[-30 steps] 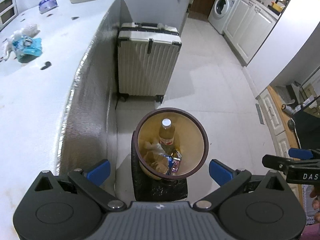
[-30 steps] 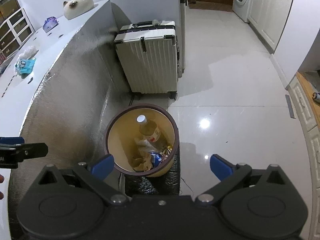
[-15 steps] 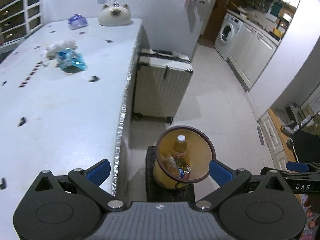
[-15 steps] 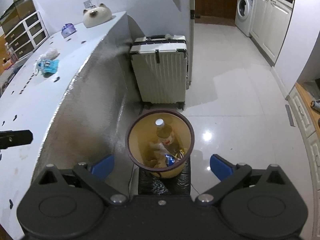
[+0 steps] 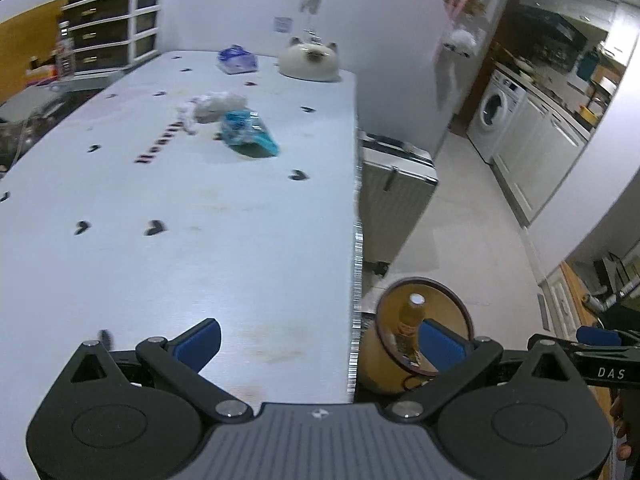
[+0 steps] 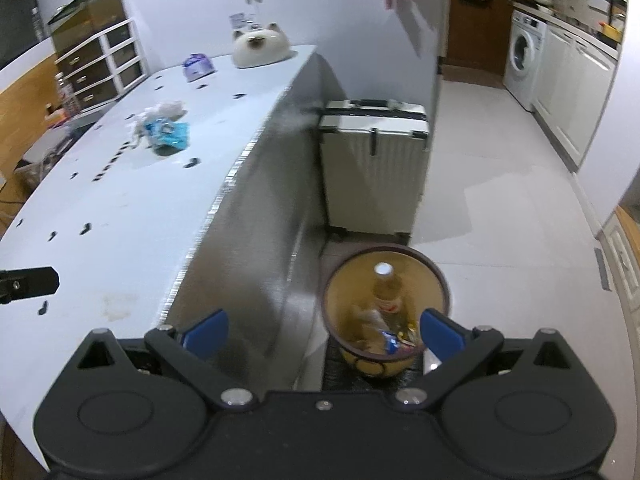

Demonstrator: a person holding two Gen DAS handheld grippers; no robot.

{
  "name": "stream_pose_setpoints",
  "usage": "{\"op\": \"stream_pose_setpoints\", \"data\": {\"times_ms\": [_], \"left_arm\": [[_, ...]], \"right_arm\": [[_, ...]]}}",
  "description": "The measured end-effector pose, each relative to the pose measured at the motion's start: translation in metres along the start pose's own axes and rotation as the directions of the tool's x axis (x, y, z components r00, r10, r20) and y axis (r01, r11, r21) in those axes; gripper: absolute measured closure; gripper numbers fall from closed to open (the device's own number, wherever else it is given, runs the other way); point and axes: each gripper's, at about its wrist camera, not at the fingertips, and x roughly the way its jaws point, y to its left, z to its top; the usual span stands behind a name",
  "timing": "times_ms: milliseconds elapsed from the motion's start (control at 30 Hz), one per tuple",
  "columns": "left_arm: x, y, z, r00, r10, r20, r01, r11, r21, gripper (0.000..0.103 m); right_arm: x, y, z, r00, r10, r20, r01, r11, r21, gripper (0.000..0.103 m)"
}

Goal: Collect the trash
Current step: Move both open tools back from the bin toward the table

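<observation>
My left claw (image 5: 320, 342) hung spread wide and empty above the near end of the long white table (image 5: 200, 240), its blue-padded fingers (image 5: 199, 340) well apart. My right claw (image 6: 322, 330) was likewise spread with nothing between its fingers, held beyond the table's long edge, over the floor.

The trash left to collect lay toward the far half of the table: a crumpled teal-and-blue plastic wrapper (image 5: 250, 136) and, touching it on the far side, a wad of crumpled white tissue (image 5: 212, 109). Farther along the table sat a small purple-blue packet (image 5: 237, 60), and at the table's far end a cream ceramic cat-shaped ornament (image 5: 309, 59).

On the floor just beside the table's silver side panel stood the round tan waste bin with a dark brown rim (image 6: 386, 304), already holding a clear plastic bottle with a white cap (image 6: 386, 286) and some blurred wrappers. Beyond the bin, against the same side of the table, stood an upright white ribbed hard-shell suitcase (image 6: 374, 168).
</observation>
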Motion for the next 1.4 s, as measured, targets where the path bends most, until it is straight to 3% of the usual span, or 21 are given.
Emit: {"op": "stream_pose_setpoints", "data": {"times_ms": [333, 600, 1067, 1300, 1400], "left_arm": [[-0.017, 0.066, 0.013, 0.995, 0.095, 0.026, -0.093, 0.992, -0.087, 0.000], [-0.009, 0.100, 0.057, 0.984, 0.155, 0.089, -0.143, 0.981, -0.133, 0.000], [0.074, 0.124, 0.178, 0.969, 0.195, 0.149, -0.173, 0.974, -0.146, 0.000], [0.121, 0.135, 0.218, 0.971, 0.197, 0.136, -0.183, 0.977, -0.113, 0.000], [0.135, 0.141, 0.230, 0.973, 0.184, 0.136, -0.171, 0.980, -0.103, 0.000]], "right_arm": [[0.024, 0.078, 0.033, 0.996, 0.092, 0.017, -0.089, 0.988, -0.126, 0.000], [0.053, 0.121, 0.086, 0.982, 0.180, 0.051, -0.166, 0.965, -0.203, 0.000], [0.158, 0.160, 0.201, 0.963, 0.264, 0.053, -0.242, 0.935, -0.260, 0.000], [0.228, 0.175, 0.238, 0.959, 0.282, 0.019, -0.267, 0.927, -0.263, 0.000], [0.256, 0.184, 0.249, 0.953, 0.302, 0.007, -0.289, 0.920, -0.266, 0.005]]}}
